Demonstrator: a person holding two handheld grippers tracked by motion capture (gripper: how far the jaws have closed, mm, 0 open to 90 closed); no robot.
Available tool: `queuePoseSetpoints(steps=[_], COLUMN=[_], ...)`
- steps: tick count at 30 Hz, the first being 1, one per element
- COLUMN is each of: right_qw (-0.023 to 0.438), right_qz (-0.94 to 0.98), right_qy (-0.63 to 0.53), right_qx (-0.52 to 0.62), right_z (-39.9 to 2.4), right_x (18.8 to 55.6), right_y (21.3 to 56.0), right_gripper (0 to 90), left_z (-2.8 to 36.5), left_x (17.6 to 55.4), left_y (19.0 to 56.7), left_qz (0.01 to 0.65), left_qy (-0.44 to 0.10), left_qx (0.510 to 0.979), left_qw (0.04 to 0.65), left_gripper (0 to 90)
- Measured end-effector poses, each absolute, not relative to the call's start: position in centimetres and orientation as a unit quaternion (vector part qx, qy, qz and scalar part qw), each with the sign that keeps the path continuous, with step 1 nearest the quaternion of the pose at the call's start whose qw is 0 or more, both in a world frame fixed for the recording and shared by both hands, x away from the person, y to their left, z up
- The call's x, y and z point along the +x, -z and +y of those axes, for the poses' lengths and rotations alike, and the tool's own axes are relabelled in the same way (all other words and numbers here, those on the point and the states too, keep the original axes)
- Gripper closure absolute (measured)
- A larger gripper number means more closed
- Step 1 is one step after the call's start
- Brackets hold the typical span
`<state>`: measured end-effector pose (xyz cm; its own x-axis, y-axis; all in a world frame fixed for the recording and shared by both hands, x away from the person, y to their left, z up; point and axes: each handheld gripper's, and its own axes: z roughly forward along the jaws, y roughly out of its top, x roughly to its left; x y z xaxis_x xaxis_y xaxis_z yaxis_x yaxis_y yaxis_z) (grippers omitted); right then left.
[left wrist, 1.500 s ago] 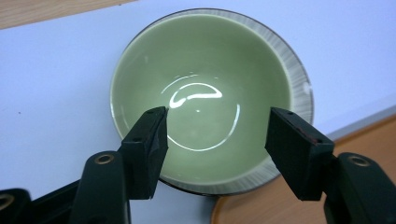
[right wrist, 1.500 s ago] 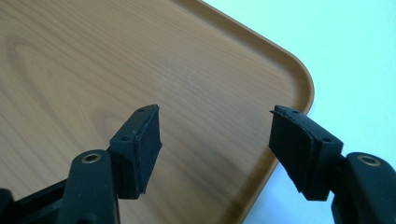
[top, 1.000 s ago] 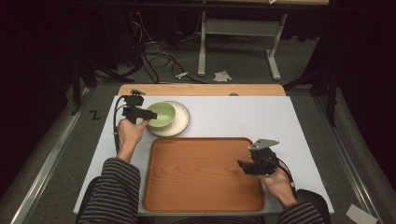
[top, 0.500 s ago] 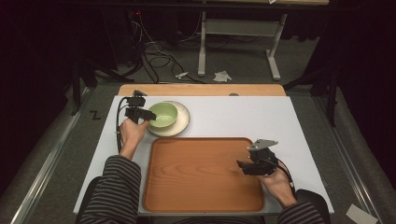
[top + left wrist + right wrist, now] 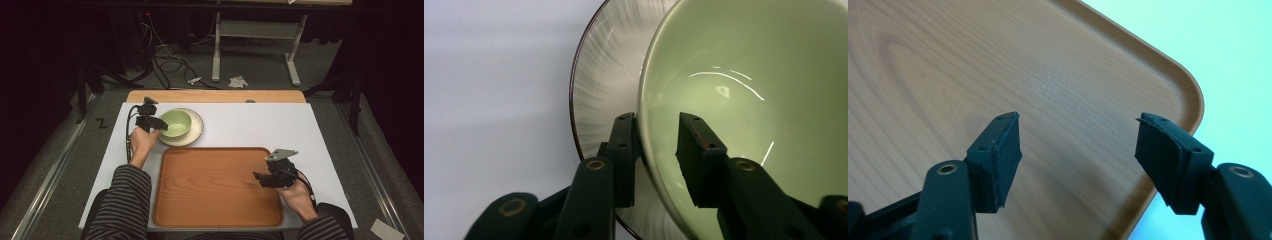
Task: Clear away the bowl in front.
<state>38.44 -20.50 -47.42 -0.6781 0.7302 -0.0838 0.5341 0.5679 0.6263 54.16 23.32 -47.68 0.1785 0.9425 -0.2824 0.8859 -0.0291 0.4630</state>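
Observation:
A pale green bowl (image 5: 175,122) sits on a whitish plate (image 5: 196,131) at the table's back left. My left gripper (image 5: 161,123) is at the bowl's left rim. In the left gripper view one jaw stands outside the bowl (image 5: 749,90) and the other inside, closed in on the wall above the plate (image 5: 604,85). A wooden tray (image 5: 210,182) lies at the front centre. My right gripper (image 5: 260,177) hovers open over the tray's right part (image 5: 948,65), near its corner, with nothing between the jaws.
The white table top (image 5: 260,122) has bare room behind and to the right of the tray. A wooden strip (image 5: 215,96) runs along the far edge. Cables and a table leg stand on the floor beyond.
Both hands have hardly moved. The left gripper has stayed at the bowl's left rim and the right gripper has stayed over the tray's right side.

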Motion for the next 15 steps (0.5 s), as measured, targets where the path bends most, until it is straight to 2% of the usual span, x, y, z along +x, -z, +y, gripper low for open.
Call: queuePoseSetpoints(steps=[5,11,15], right_qw=[0.169,0.172,0.172], right_qz=[0.871,0.872,0.872], right_qy=[-0.291,-0.292,-0.292], right_qx=[0.359,0.355,0.354], right_z=[-20.45,-20.28,-20.3], right_x=[38.42,38.29,38.29], right_y=[47.47,47.45,47.43], right_gripper=[35.8,35.8,35.8], left_z=[23.25,23.25,23.04], left_x=[54.51,54.79,54.9], left_y=[48.29,48.58,48.66], left_qz=[0.641,0.644,0.643], left_qy=[-0.035,-0.015,-0.015], left_qx=[0.716,0.704,0.702], left_qw=[0.276,0.3,0.306], left_gripper=[77.0,83.2,83.6])
